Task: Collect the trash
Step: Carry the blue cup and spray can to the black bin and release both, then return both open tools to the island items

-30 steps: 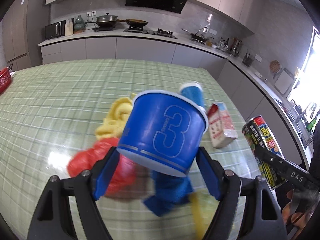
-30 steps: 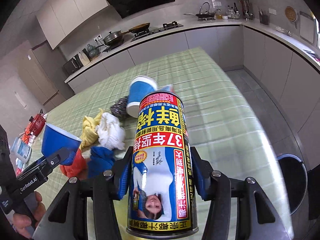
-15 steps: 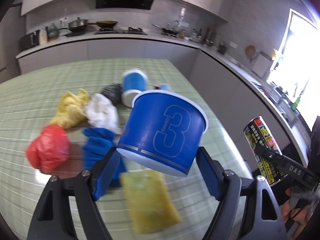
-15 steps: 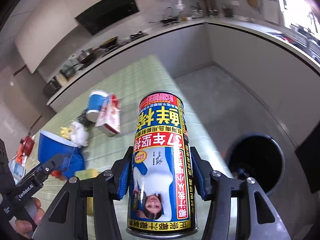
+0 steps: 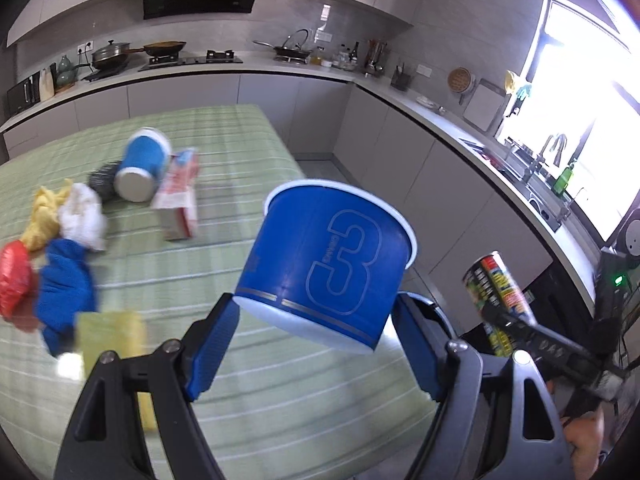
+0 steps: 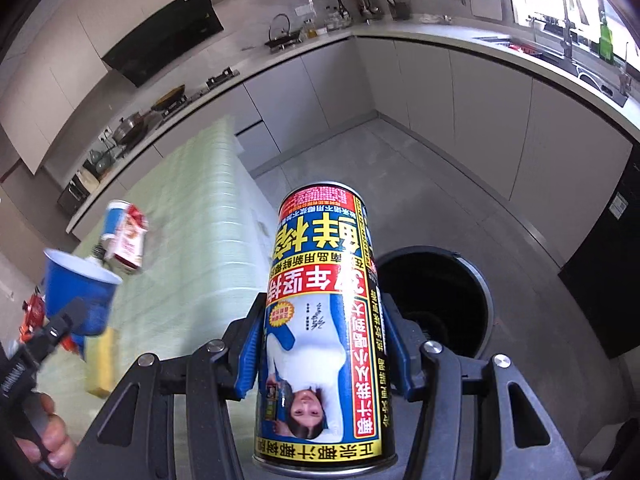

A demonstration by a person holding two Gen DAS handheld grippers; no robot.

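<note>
My left gripper (image 5: 316, 320) is shut on a blue paper cup (image 5: 332, 264) printed with a large 3, held above the right end of the green checked table (image 5: 224, 168). My right gripper (image 6: 324, 316) is shut on a tall printed drink can (image 6: 324, 320), held upside down over the floor, with a round black trash bin (image 6: 444, 300) just behind it. The can (image 5: 500, 292) also shows at the right of the left wrist view. The cup (image 6: 76, 292) shows at the left of the right wrist view.
On the table lie a second blue cup (image 5: 140, 164), a red-and-white carton (image 5: 180, 200), a steel scrubber (image 5: 100, 180), white, yellow, red and blue crumpled pieces (image 5: 64, 276) and a yellow sponge (image 5: 108, 332). Grey kitchen counters (image 5: 440, 120) run along the walls. A person's hand (image 6: 44, 436) holds the left tool.
Both grippers have swung right, off the table's end, carrying the cup and the can. The litter has slid to the left of view and the black bin has come into view behind the can.
</note>
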